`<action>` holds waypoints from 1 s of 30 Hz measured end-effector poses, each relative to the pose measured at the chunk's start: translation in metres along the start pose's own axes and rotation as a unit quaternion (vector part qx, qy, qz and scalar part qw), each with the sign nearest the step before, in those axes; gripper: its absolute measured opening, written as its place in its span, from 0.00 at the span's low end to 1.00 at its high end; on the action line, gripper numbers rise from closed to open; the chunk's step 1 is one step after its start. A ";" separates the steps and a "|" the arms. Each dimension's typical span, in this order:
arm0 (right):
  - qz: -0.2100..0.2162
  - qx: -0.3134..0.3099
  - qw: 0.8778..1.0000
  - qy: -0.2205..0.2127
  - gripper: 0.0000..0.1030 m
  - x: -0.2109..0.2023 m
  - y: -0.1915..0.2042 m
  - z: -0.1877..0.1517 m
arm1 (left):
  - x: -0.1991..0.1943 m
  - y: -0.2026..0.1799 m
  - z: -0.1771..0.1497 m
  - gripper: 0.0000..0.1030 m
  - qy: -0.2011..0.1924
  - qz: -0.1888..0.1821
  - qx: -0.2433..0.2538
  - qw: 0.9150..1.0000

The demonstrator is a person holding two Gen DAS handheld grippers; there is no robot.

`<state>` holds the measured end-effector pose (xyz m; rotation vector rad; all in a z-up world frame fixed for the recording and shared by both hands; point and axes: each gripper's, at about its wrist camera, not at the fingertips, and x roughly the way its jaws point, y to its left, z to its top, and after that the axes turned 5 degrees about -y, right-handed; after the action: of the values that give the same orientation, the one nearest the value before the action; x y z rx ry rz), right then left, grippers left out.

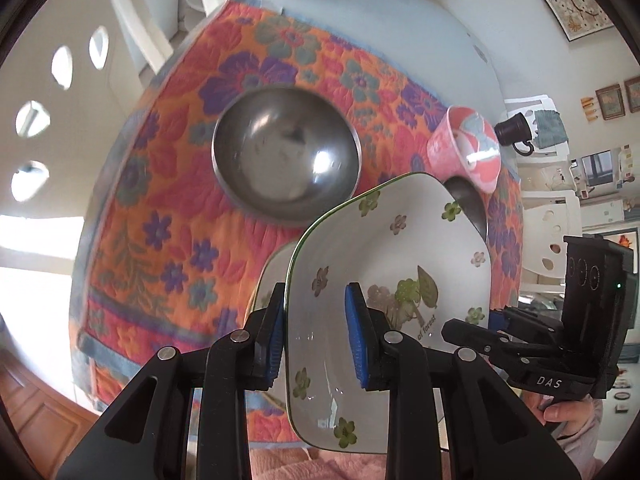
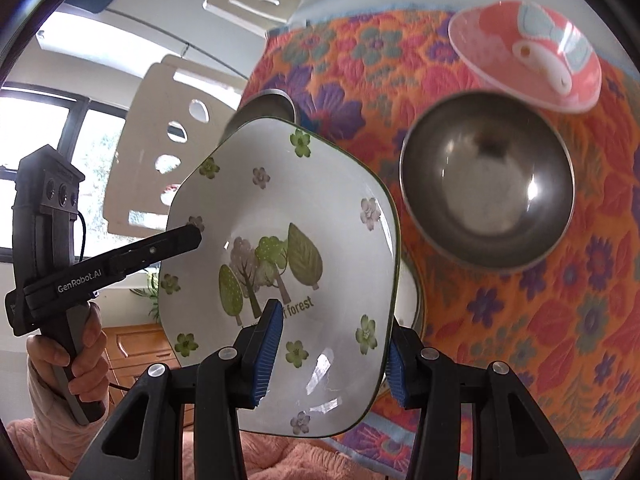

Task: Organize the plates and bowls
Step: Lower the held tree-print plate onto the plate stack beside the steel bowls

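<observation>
Both tools hold one white floral plate (image 2: 280, 240) in the air above the counter (image 1: 160, 160) with its bright flowered cloth. The left tool (image 1: 318, 330) pinches the plate's left rim; the right tool (image 2: 332, 354) clamps its right rim, so the plate spans the gap between them, tilted up on edge. A second white plate (image 1: 270, 276) lies just beneath. Beyond sit two steel bowls, the left one (image 1: 286, 156) and the right one (image 2: 486, 178), and a pink bowl (image 2: 528, 54).

floral quilt (image 1: 168, 184) — black mug (image 1: 514, 130) — framed picture (image 1: 576, 8) — white chair (image 2: 176, 148)
</observation>
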<state>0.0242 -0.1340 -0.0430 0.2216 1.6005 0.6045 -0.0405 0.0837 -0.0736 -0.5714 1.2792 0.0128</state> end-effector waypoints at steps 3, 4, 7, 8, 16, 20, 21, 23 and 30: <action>-0.002 0.008 1.000 0.006 0.45 0.008 0.000 -0.011 | 0.008 0.006 -0.011 0.23 0.010 0.003 0.004 1.000; -0.004 0.009 1.000 0.009 0.45 0.011 0.000 -0.014 | 0.010 0.007 -0.014 0.23 0.014 0.005 0.005 1.000; -0.014 0.011 1.000 0.018 0.45 0.017 -0.002 -0.024 | 0.017 0.012 -0.021 0.23 0.025 0.004 0.003 1.000; -0.015 0.013 1.000 0.022 0.45 0.019 -0.003 -0.026 | 0.019 0.013 -0.023 0.23 0.027 0.004 0.005 1.000; -0.026 0.023 0.999 0.042 0.45 0.036 -0.007 -0.031 | 0.034 0.020 -0.030 0.23 0.042 0.010 0.003 0.999; -0.033 0.027 0.998 0.050 0.45 0.043 -0.009 -0.030 | 0.040 0.022 -0.031 0.23 0.048 0.012 0.002 0.999; -0.034 0.027 0.998 0.051 0.45 0.045 -0.008 -0.030 | 0.041 0.022 -0.031 0.23 0.050 0.014 0.003 0.999; -0.036 0.030 0.997 0.054 0.45 0.048 -0.009 -0.029 | 0.044 0.021 -0.030 0.23 0.051 0.018 0.004 0.999; -0.034 0.035 0.997 0.055 0.45 0.057 -0.006 -0.018 | 0.049 0.020 -0.027 0.23 0.053 0.019 0.002 0.998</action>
<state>0.0000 -0.1158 -0.0950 0.1880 1.7311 0.5151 -0.0561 0.0749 -0.1300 -0.5501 1.3921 0.0121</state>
